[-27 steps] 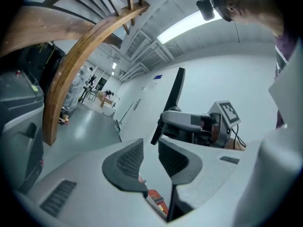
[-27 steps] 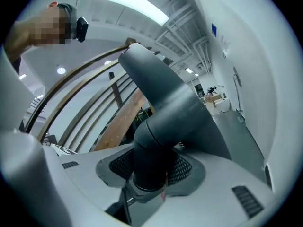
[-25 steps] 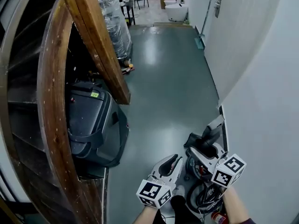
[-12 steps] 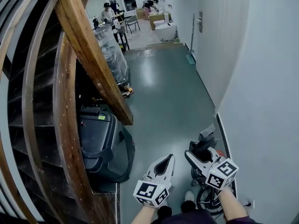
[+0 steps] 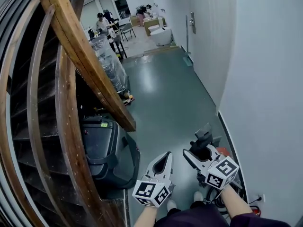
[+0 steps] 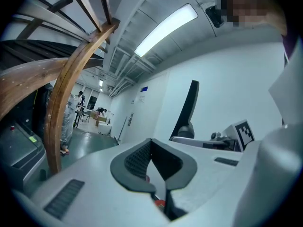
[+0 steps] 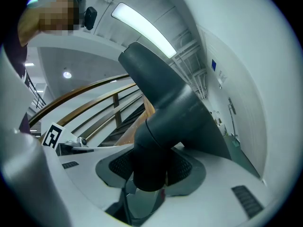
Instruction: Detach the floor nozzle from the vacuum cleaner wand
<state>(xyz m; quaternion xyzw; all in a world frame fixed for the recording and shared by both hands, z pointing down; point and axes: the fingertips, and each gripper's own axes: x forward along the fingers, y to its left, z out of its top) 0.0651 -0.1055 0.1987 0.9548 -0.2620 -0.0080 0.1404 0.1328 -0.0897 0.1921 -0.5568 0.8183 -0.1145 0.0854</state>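
the curved brown wooden staircase (image 5: 80, 51) filled the left of your head view, its thick stringer slanting down toward the middle. beside it ran the glossy grey-green floor (image 5: 161, 93) of a corridor, closed on the right by a plain white wall (image 5: 265, 79). under the stringer sat a bulky black plastic case (image 5: 106, 150) on the floor. further back, a tall stack wrapped in clear plastic film (image 5: 106, 60) stood against the stair, and beyond it people (image 5: 102, 20) were at tables in a brighter room.

the dark grey plastic floor nozzle (image 5: 203, 138) was up off the floor in front of you, near the white wall. your right gripper (image 5: 202, 154) had it by its round neck. in the right gripper view the jaws stood wide with both ribbed pads pressed to the neck (image 7: 151, 167), and the flat wedge-shaped body of the nozzle (image 7: 165, 108) rose above them toward the ceiling light.

your left gripper (image 5: 165, 156) was just beside the right one, apart from the nozzle and pointing down the corridor. in the left gripper view its jaws (image 6: 154, 160) were closed together with nothing between them. that view also caught the nozzle (image 6: 189, 108) as a dark upright bar. next to it was the right gripper's white cube with black square markers (image 6: 244, 131).
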